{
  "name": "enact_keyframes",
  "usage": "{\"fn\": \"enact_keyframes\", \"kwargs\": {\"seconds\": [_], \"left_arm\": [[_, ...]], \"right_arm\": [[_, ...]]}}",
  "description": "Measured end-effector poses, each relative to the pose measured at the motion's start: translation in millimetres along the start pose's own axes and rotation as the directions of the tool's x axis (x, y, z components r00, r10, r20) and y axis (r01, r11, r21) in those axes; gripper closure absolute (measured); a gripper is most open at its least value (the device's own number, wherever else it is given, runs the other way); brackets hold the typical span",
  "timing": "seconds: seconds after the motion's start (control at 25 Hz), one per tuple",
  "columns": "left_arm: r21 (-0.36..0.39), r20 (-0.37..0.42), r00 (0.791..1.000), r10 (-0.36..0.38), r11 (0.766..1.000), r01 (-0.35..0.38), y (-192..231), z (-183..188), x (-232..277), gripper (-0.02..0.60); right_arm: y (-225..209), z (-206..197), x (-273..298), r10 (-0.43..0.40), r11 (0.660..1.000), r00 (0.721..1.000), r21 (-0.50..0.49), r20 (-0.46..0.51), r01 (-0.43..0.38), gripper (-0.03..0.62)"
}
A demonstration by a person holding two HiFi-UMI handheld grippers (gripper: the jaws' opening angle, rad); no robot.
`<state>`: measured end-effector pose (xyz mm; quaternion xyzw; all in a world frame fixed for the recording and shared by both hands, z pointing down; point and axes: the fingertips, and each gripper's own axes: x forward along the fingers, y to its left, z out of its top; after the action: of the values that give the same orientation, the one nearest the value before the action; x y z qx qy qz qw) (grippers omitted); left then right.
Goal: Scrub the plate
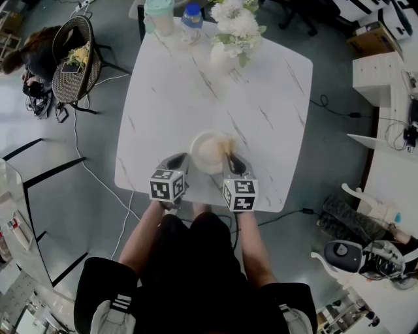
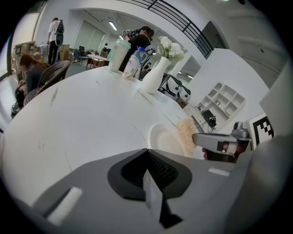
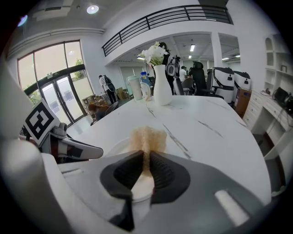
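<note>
A small white plate [image 1: 208,153] lies on the marble table [image 1: 176,98] near its front edge. My left gripper [image 1: 185,158] is shut on the plate's left rim; in the left gripper view the jaws [image 2: 147,153] are closed with a thin pale edge between them, and the plate [image 2: 161,137] shows just beyond. My right gripper [image 1: 230,158] is shut on a tan fluffy scrubber [image 1: 227,144]. The scrubber [image 3: 147,138] sticks out past the jaws [image 3: 146,157] and rests on the plate [image 3: 118,148] at its right side. Each gripper appears in the other's view.
A white vase with white flowers [image 1: 230,40], a bottle [image 1: 191,15] and a pale green tumbler [image 1: 159,15] stand at the table's far edge. A wicker chair [image 1: 75,59] and a seated person are on the floor to the left; cables run nearby.
</note>
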<state>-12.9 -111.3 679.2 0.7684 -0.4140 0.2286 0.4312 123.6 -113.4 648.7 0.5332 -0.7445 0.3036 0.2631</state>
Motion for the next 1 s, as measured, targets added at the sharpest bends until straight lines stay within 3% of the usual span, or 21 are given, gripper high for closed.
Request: {"fn": "enact_keyframes", "kwargs": {"seconds": [0.36, 0.52, 0.8, 1.0], "left_arm": [[0.001, 0.011, 0.998, -0.057, 0.998, 0.057, -5.4, 0.2, -2.8, 0.574], [-0.012, 0.003, 0.991, -0.132, 0.991, 0.132, -16.6, -0.8, -2.6, 0.491], [0.020, -0.045, 0.994, -0.101, 0.995, 0.102, -20.2, -6.1, 3.7, 0.480], [0.020, -0.056, 0.996, -0.073, 0.997, 0.074, -17.1, -6.8, 5.6, 0.512]], "right_arm": [[10.1, 17.5, -18.0, 0.017, 1.000, 0.998, -0.009, 0.053, -0.016, 0.548], [18.6, 10.0, -19.3, 0.034, 0.999, 0.999, -0.012, 0.038, -0.034, 0.548], [43.6, -8.5, -19.8, 0.087, 0.995, 0.996, -0.050, -0.003, -0.087, 0.548], [60.1, -17.3, -19.3, 0.123, 0.990, 0.992, -0.062, -0.020, -0.124, 0.548]]}}
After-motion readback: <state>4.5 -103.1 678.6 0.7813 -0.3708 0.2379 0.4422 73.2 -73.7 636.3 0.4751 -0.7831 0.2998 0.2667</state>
